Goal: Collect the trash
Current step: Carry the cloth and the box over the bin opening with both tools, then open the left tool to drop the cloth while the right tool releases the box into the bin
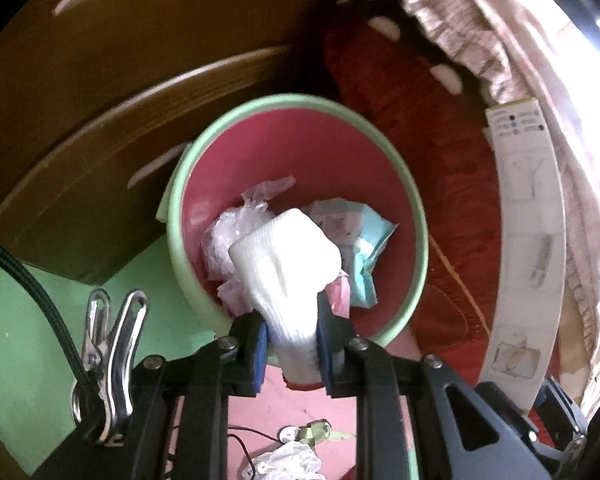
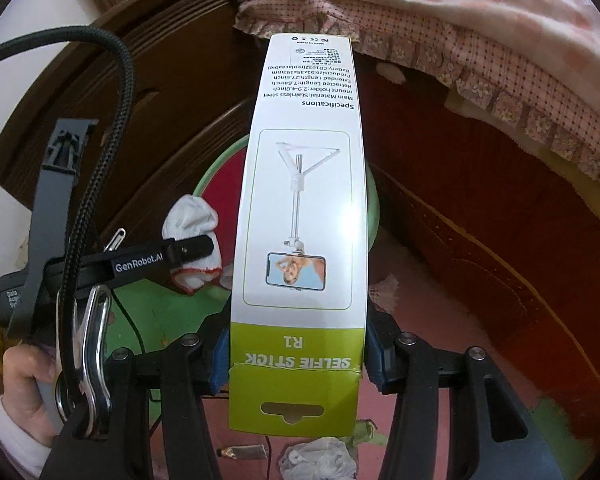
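Note:
My left gripper (image 1: 294, 340) is shut on a white ribbed sock (image 1: 284, 256) and holds it over the mouth of a bin with a green rim (image 1: 284, 101) and pink inside. In the bin lie a clear plastic bag (image 1: 236, 228) and blue-and-white wrappers (image 1: 366, 264). My right gripper (image 2: 298, 354) is shut on a long white-and-green selfie stick box (image 2: 300, 184), which points up and away and covers most of the bin (image 2: 374, 208). The right wrist view also shows the left gripper (image 2: 192, 248) with the sock (image 2: 192, 212), to the left of the box. In the left wrist view the box (image 1: 528, 216) stands right of the bin.
Brown wooden furniture (image 1: 100, 140) stands behind and left of the bin. Right of it is a dark red cloth (image 1: 440, 160) under a bed with a pink frilled cover (image 2: 460, 40). Crumpled white paper (image 2: 320, 460) lies on the pink-and-green floor. A hand (image 2: 24, 364) grips the left tool.

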A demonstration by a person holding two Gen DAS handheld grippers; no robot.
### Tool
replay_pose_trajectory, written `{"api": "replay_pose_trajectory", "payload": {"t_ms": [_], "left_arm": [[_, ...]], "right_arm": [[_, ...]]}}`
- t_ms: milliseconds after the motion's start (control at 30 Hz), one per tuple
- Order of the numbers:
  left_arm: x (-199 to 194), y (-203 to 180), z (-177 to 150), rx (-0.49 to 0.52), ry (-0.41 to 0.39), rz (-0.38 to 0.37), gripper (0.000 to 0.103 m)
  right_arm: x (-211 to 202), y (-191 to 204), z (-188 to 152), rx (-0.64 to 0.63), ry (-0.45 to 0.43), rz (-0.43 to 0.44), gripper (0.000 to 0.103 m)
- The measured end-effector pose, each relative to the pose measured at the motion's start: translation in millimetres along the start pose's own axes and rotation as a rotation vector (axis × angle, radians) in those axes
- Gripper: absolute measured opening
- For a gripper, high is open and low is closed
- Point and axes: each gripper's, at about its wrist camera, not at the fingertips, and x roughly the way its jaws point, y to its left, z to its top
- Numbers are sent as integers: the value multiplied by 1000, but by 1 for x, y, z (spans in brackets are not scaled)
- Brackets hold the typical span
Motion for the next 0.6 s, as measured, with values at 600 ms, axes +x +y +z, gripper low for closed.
{"api": "replay_pose_trajectory", "payload": {"t_ms": [600], "left_arm": [[8, 1, 12, -26, 37, 9, 40]], "right_arm": [[34, 0, -3, -15, 57, 20, 53]]}}
